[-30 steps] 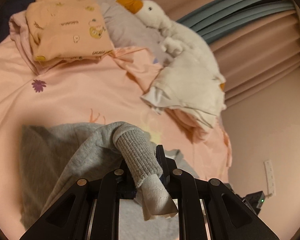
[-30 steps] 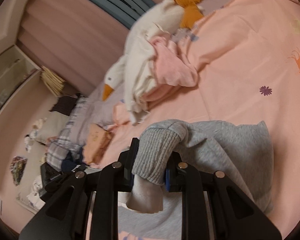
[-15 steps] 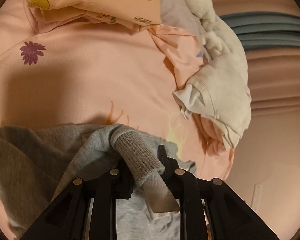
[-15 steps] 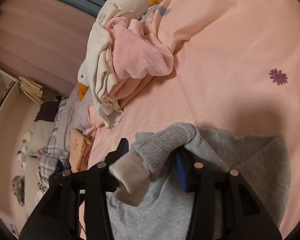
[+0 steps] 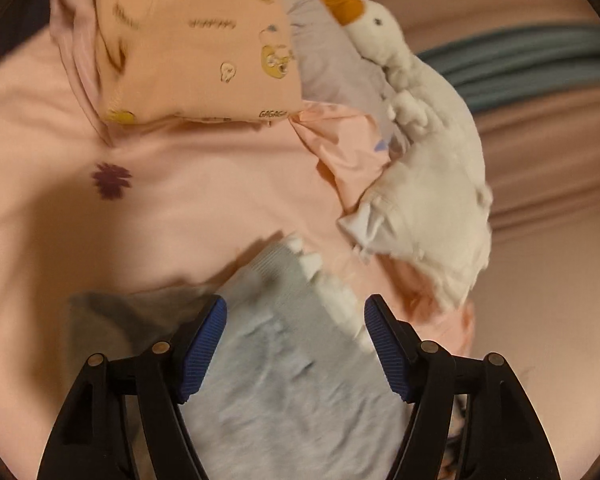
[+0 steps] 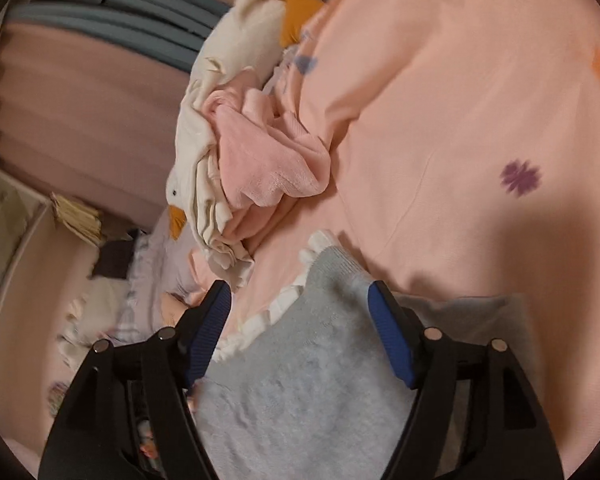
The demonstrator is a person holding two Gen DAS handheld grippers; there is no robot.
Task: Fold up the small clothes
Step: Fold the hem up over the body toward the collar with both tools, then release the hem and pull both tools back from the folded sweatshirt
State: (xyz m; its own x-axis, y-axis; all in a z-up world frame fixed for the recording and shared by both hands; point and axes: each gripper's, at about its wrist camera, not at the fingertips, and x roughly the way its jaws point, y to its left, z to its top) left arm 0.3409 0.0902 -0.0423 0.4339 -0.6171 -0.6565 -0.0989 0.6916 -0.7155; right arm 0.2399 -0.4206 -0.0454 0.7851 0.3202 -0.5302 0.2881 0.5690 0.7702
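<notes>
Soft grey knit garment [image 5: 284, 360], edged with a white ruffle, is seen lying released on the peach bedsheet [image 5: 200, 200] between both grippers' just-opened fingers; left gripper [image 5: 296, 320] and right gripper [image 6: 300, 308] are angled downward.

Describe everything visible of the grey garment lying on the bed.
The grey garment is a soft knit, sweatshirt-like piece with a ribbed cuff or hem and a white ruffled trim along one edge. It lies flat and partly folded on the pink bedsheet, a sleeve laid across its body. Both views are blurred, so finer detail is unclear. The left tongs and right tongs straddle it, jaws just opened, pads off the cloth.
</notes>
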